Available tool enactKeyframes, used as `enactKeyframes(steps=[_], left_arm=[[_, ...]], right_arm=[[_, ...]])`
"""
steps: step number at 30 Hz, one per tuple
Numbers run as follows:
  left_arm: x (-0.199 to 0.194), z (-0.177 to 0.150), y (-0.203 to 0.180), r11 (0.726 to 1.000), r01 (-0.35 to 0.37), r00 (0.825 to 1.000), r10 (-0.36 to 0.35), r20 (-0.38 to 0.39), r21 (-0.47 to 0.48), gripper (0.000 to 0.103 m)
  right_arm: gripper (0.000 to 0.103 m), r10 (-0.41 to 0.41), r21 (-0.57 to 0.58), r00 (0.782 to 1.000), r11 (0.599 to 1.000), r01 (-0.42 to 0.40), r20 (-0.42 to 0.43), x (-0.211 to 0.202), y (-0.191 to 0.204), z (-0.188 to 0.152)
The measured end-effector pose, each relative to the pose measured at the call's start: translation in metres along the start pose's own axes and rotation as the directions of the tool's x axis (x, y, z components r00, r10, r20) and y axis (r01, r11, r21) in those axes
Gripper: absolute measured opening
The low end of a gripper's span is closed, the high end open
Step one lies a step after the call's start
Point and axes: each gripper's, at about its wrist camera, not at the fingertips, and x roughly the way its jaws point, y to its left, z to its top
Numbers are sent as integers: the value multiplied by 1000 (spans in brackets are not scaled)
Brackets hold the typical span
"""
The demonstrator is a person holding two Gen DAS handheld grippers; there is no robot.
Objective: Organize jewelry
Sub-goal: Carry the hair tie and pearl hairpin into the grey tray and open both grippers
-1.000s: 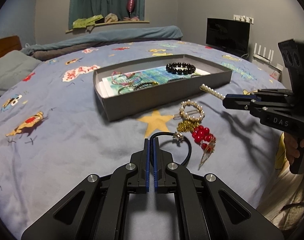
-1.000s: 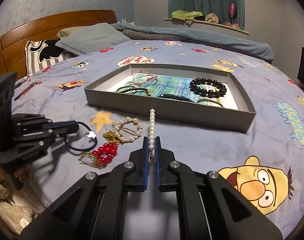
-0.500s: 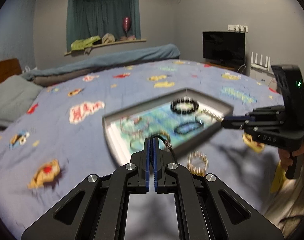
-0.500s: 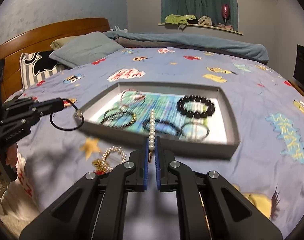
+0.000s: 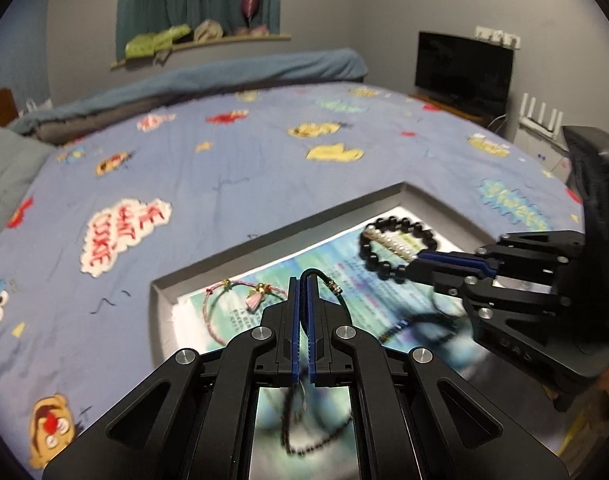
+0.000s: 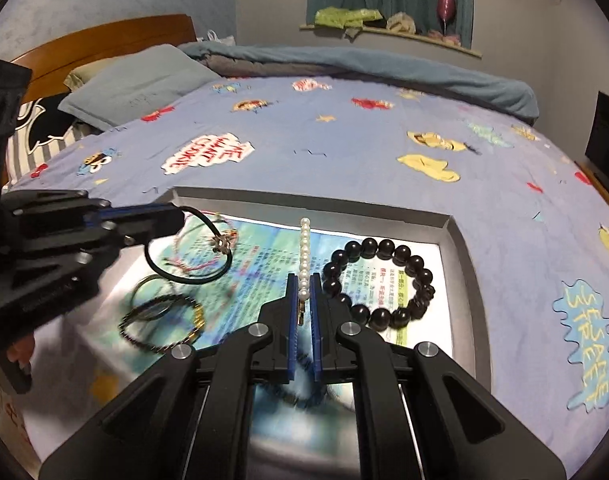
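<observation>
My left gripper (image 5: 303, 280) is shut on a black cord bracelet (image 6: 192, 276) and holds it above the left half of the grey tray (image 6: 312, 202). My right gripper (image 6: 303, 280) is shut on a pearl hair clip (image 6: 304, 248) and holds it above the tray's middle. In the left wrist view the right gripper (image 5: 420, 258) holds the pearl clip (image 5: 392, 242) over a black bead bracelet (image 5: 398, 226). The tray, lined with printed paper, also holds a pink string bracelet (image 5: 240, 300) and a dark and gold beaded bracelet (image 6: 162, 326).
The tray lies on a blue cartoon-print bedsheet (image 6: 344, 140). A grey pillow (image 6: 136, 84) and wooden headboard (image 6: 104, 38) are at the far left. A TV (image 5: 464, 70) stands by the wall on the right.
Both grippers have lifted their pieces off the bedsheet and carried them forward over the tray. The loose jewelry in front of the tray has dropped out of view.
</observation>
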Motion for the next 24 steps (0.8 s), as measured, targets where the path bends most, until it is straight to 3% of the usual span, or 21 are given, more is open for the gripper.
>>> enactKeyframes(steps=[4,11,19,21,23,24], left_arm=[[32,7,9,996,53,995,-59,-84,-67,4],[55,13,0,998,53,986,-59,-158,-45,4],[69,9,0,999,15,973,-21,-230,-28,4],[69,9,0,1000,13,972,-18,-234,-22,10],[67,9,-1,1000,5,975,-8,-222,-14,27],[67,11,-2,1000,1,977,-3,-215,-13,30]], right_arm=[[6,10,43,1000,999,-9,-28,9,-14,6],[6,-58,73,997,995,62,-57,10,-41,8],[6,-39,108,992,993,53,-122,27,-51,3],[6,-43,113,991,992,57,-124,28,-51,4],[6,-42,115,991,992,57,-127,29,-51,4],[6,-45,115,991,992,60,-127,29,-51,4]])
